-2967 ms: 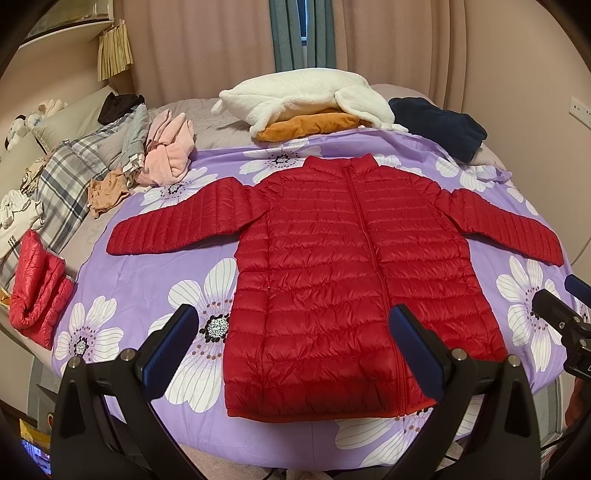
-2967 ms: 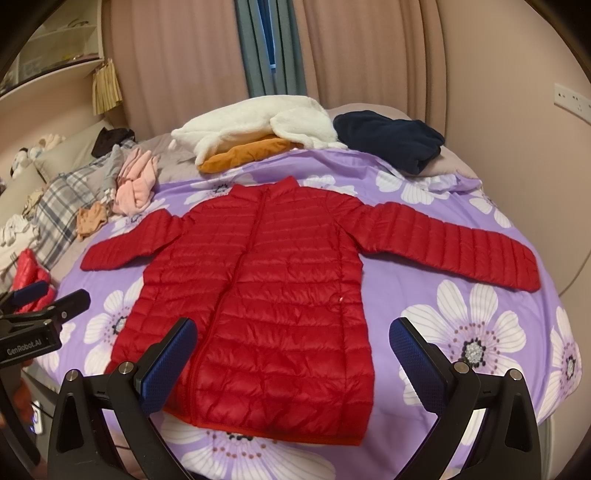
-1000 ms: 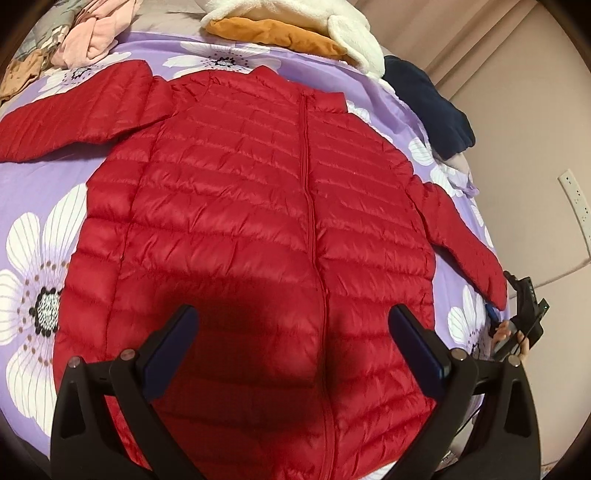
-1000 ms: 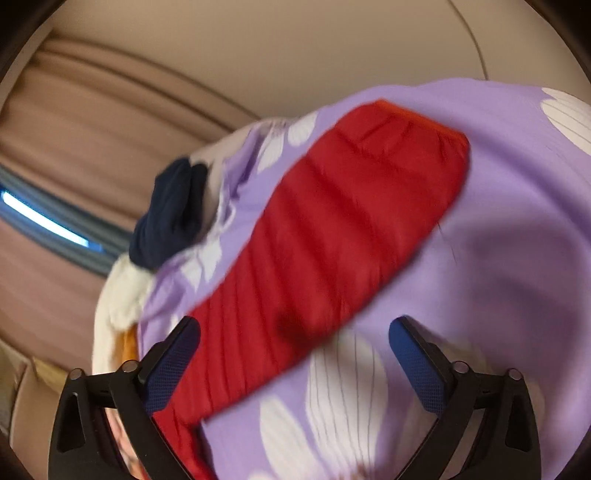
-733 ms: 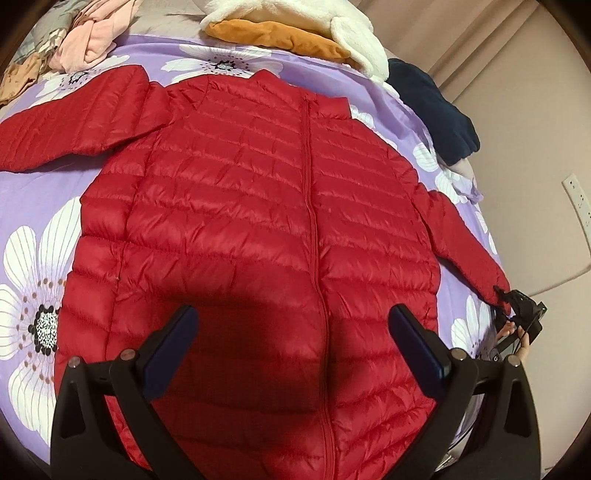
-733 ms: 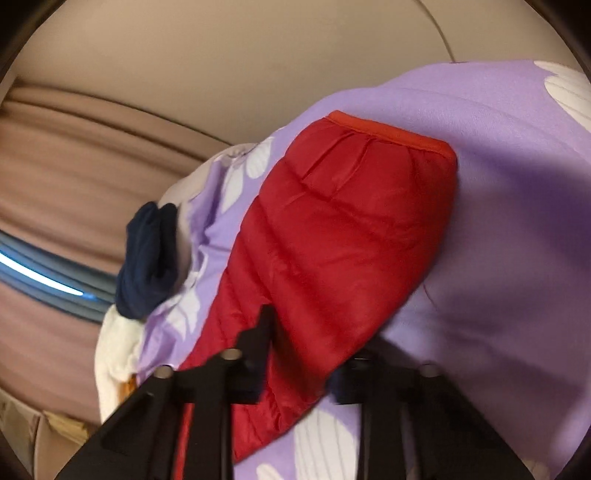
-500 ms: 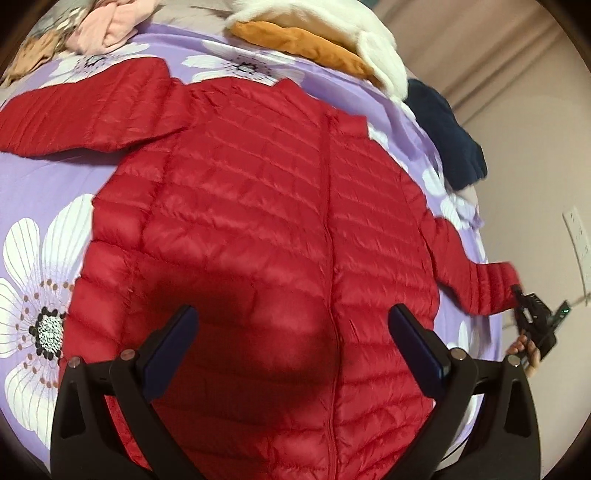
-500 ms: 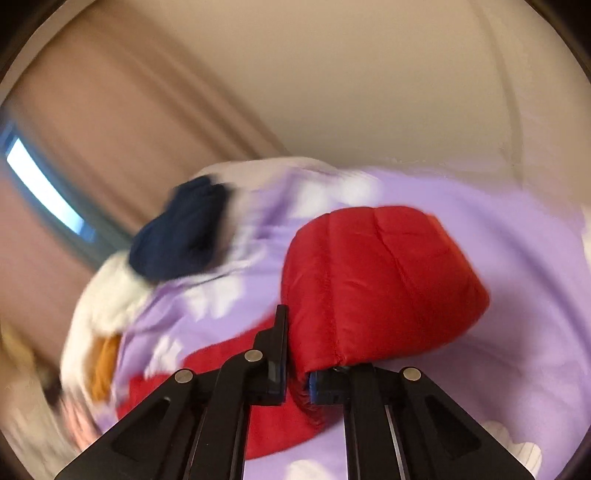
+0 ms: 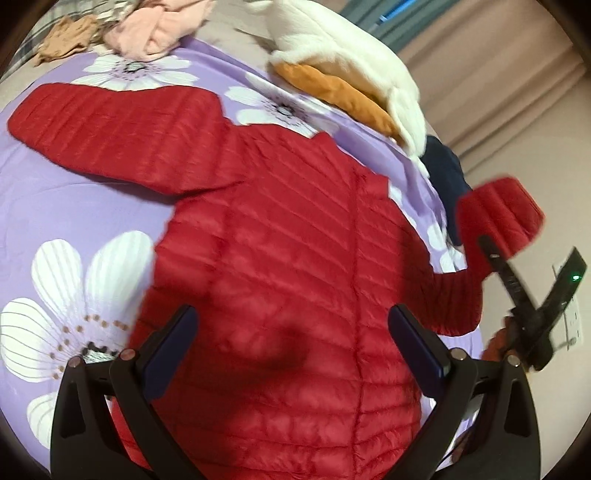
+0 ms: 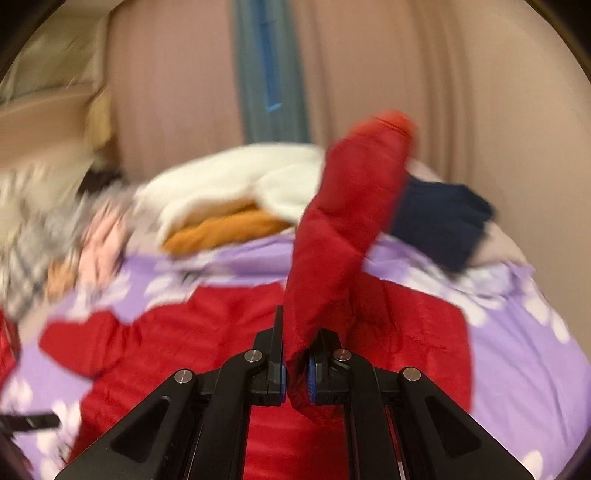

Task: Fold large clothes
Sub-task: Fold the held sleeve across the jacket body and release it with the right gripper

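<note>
A red quilted down jacket (image 9: 280, 258) lies front up on the purple flowered bedspread (image 9: 74, 206), its left sleeve (image 9: 110, 129) spread out flat. My left gripper (image 9: 291, 343) is open and empty, hovering above the jacket's lower body. My right gripper (image 10: 295, 365) is shut on the jacket's right sleeve (image 10: 343, 229) and holds it raised above the bed; in the left wrist view the lifted cuff (image 9: 498, 218) stands up at the right with the right gripper (image 9: 491, 251) under it. The jacket's body (image 10: 207, 339) lies below.
A white fleece (image 9: 340, 55) on an orange garment (image 9: 332, 92) and a navy garment (image 9: 443, 173) lie at the bed's far side. Pink (image 9: 155, 29) and tan clothes (image 9: 62, 40) lie at the far left. Curtains (image 10: 266, 74) and a wall stand behind.
My right gripper closed on the right sleeve's cuff, lifted it off the bedspread and swung it toward the jacket's body. My left gripper stayed open above the jacket, drifting a little.
</note>
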